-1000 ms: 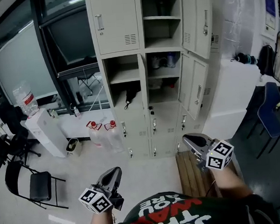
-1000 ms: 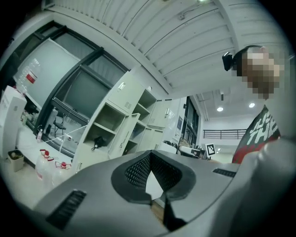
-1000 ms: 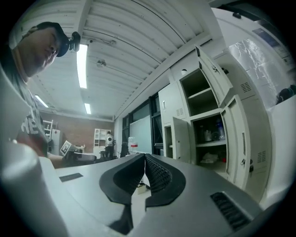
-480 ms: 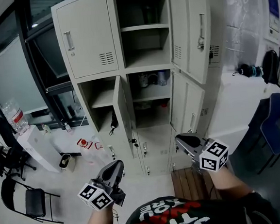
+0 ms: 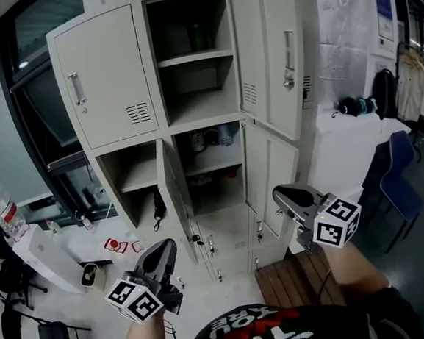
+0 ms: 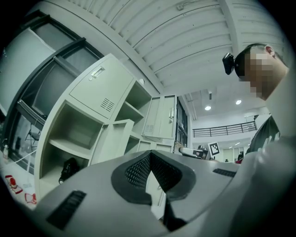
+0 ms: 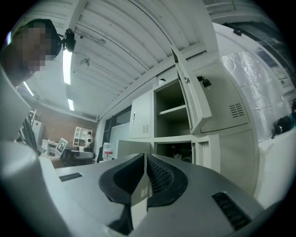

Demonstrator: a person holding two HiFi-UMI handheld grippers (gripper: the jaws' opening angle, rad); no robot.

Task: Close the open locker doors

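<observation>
In the head view we find the locker [image 5: 114, 148] ahead, out of reach, its upper door [image 5: 285, 63] and a middle-row door [image 5: 172, 198] open: no closing is done yet. In the left gripper view the left gripper [image 6: 149, 156] has its jaws together on nothing. In the right gripper view the right gripper [image 7: 144, 159] is likewise closed and empty.

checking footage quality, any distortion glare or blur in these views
Head view: sharp, evenly lit, lockers bowed by the wide lens. Left gripper view: heavy fisheye, black corners, ceiling lights glaring, mosaic patch top right. Right gripper view: same fisheye, bright strip light top left.
</observation>
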